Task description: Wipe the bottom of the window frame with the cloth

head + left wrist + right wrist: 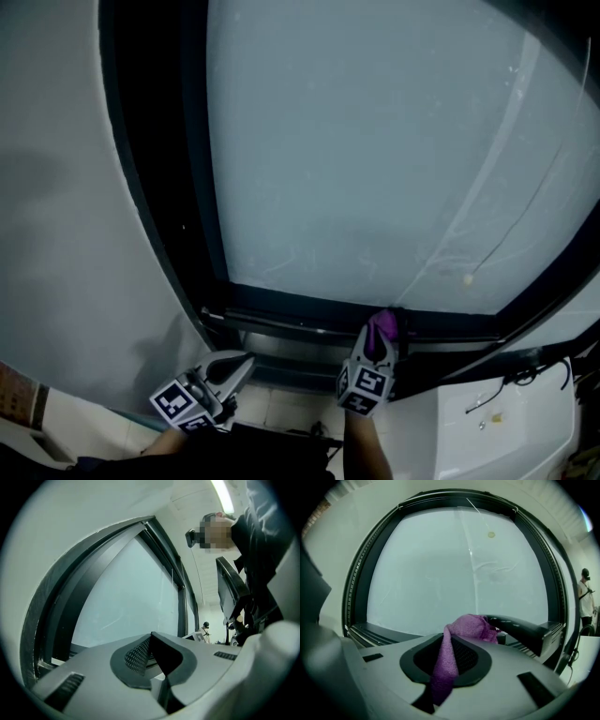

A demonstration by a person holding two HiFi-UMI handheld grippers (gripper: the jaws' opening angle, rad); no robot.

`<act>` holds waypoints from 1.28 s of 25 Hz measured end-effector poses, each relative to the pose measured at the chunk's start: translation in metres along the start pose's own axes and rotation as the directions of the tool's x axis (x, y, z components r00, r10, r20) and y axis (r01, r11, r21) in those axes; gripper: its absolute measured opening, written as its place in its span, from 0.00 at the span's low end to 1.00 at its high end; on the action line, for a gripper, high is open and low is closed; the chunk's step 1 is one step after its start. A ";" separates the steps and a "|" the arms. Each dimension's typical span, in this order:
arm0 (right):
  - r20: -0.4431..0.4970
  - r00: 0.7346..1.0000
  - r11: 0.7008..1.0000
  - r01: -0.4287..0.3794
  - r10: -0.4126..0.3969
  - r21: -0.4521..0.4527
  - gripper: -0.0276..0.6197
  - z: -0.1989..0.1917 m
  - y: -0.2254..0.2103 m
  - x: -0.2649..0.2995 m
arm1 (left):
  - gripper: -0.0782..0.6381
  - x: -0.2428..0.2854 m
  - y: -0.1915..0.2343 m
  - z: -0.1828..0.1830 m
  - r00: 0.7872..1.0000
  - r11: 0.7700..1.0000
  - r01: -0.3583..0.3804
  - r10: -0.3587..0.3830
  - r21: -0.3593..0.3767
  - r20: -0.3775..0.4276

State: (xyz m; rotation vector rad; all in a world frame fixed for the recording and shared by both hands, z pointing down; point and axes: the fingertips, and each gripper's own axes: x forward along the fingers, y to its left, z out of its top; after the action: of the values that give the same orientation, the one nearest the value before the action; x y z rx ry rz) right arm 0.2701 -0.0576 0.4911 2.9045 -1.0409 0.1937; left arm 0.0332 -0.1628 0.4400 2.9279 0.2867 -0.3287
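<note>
So the right gripper (375,349) is clenched on a purple knitted cloth (382,326). In the right gripper view you can see a strip of it pinched between the jaws, with the rest bunched into a wad (471,626) just past the tips. From the head view that wad sits right at the bottom rail (309,317) of the dark window frame (159,187), where the pale frosted glass pane (375,150) meets it, a bit right of the middle. It looks pressed against the rail, but I can't swear it's touching. There's a dark bar (520,630) sticking out just to the right of the wad, touching or nearly touching it, and I can't tell what it is. The left gripper (242,364) hangs lower and off to the left, below the frame's bottom left corner and well apart from the cloth. Its own view shows the jaws squeezed together with nothing between them (151,641). Both marker cubes show at the bottom of the head view, and a grey-white wall (56,234) runs down the left of the frame. A white box with a thin black cable (506,422) sits in the lower right corner.
</note>
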 end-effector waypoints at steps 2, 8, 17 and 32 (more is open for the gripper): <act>-0.005 1.000 1.000 0.000 0.000 -0.009 0.13 0.003 0.003 0.002 | 0.10 -0.002 0.003 0.001 1.000 1.000 -0.010 0.010 -0.001 0.005; 0.010 1.000 0.998 -0.011 0.012 -0.062 0.13 0.020 0.007 0.010 | 0.10 0.001 0.009 0.001 1.000 1.000 -0.004 0.004 -0.002 0.014; -0.071 0.990 0.985 -0.126 0.118 -0.121 0.13 0.024 0.022 0.027 | 0.10 0.009 0.009 0.004 0.998 0.998 -0.058 0.057 0.004 0.029; -0.212 0.903 0.906 -0.404 0.372 -0.129 0.13 0.014 0.059 0.044 | 0.10 -0.006 0.001 0.008 0.950 0.953 -0.304 0.303 0.000 0.076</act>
State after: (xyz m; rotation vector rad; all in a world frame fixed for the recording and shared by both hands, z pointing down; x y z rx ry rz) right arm 0.2678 -0.1318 0.4839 2.4441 -1.5104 0.3601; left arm 0.0261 -0.1662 0.4334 2.9004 -0.1781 -0.3921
